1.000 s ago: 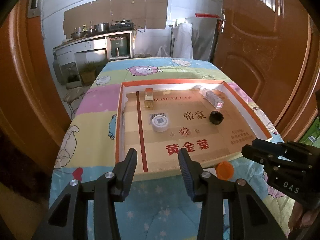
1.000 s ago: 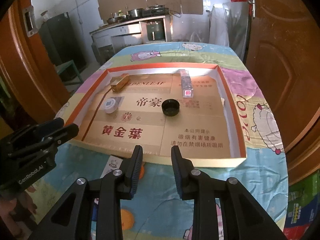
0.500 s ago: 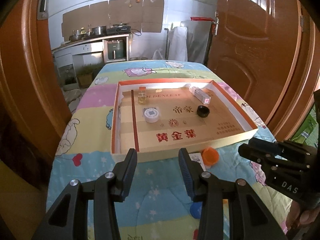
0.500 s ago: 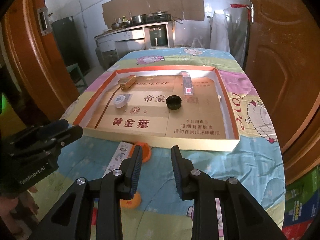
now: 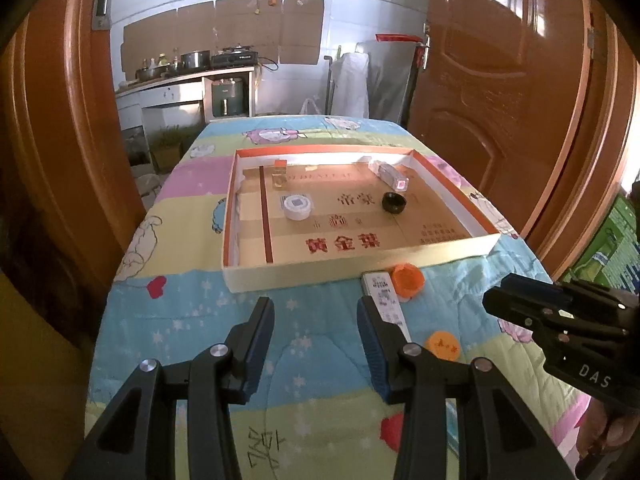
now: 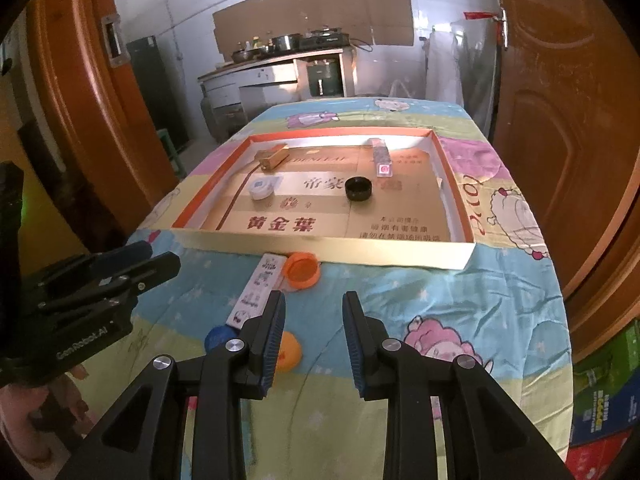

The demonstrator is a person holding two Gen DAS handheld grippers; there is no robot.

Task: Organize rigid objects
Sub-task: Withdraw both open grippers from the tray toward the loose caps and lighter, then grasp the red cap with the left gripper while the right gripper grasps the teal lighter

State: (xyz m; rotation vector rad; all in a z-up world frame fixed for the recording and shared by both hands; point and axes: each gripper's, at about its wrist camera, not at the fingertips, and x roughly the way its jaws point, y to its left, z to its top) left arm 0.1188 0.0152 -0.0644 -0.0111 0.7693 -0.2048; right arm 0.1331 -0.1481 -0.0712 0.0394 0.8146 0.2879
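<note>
Cartoon-printed quilted cloth covers the surface [image 5: 192,320], and on it sits my landmark, a shallow cardboard tray [image 5: 360,268] with pale outer walls, orange inner walls and a flattened brown carton as its floor, printed in red "黄金葉" with smaller "帝豪" above. Inside the tray, toward its far left corner, stands a small gold rectangular box [image 5: 279,178]; just nearer than that lies a round white plastic tub [image 5: 297,207] with a square code on its lid. Toward the tray's far right lies a clear, glossy rectangular case [image 5: 391,174] with a red-marked end, and just nearer than it a round black cap [image 5: 394,203].

Outside the tray, touching its near wall, lies an orange plastic lid [image 6: 302,271], open side up, and just beside that a flat white printed packet [image 6: 256,292], its small writing unreadable. Nearer me than the packet, a blue disc [image 6: 218,338] and an orange disc [image 5: 442,346] lie flat on the cloth.

My left claw [image 5: 316,344] hovers over the cloth on the near side of the tray, fingers wide apart, gripping nothing; its body reads "GenRobot.AI". My right claw [image 6: 314,340] is likewise parted and empty, its body marked "DAS".
</note>
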